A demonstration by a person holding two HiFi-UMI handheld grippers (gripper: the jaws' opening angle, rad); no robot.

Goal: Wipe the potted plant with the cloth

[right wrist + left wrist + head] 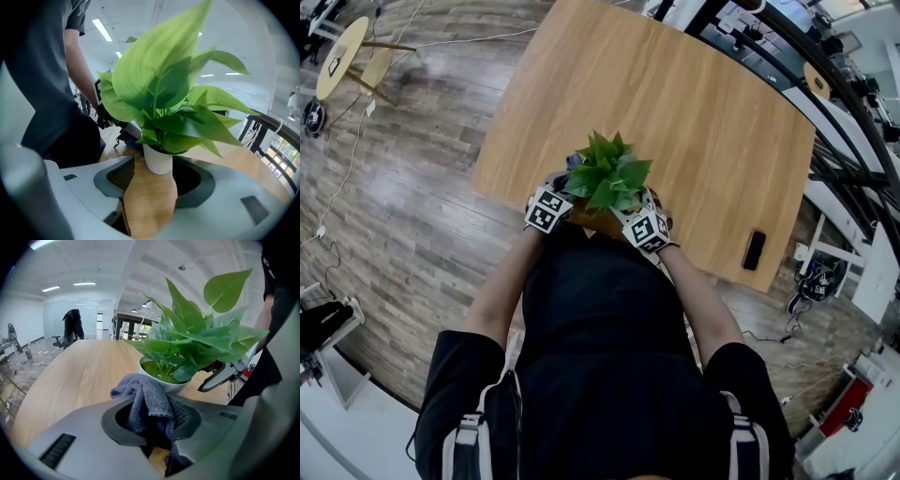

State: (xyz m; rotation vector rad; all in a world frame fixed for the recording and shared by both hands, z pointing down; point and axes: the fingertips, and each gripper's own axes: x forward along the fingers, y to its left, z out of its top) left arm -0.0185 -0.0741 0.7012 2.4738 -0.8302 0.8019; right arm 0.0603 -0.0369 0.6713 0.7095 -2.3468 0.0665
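One potted plant [607, 178] is placed at the 6 o'clock edge of the one table [694, 122]. One grey cloth [147, 399] is clamped by the left gripper [154, 427] at the plant's 8 o'clock. At 4 o'clock, the jaws of the right gripper [153, 176] are spread wide around the pot.

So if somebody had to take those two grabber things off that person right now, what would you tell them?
The left gripper is shut on the grey cloth, which bunches out of its jaws close to the white pot. Whether cloth and pot touch can't be told.
The right gripper has its jaws apart and holds nothing. The pot stands at the mouth of its gap.
The potted plant is upright at the near edge of the wooden table, between the two grippers.
Done: the cloth is in hand and at the plant.
Left: probably wiping the leaves and pot.
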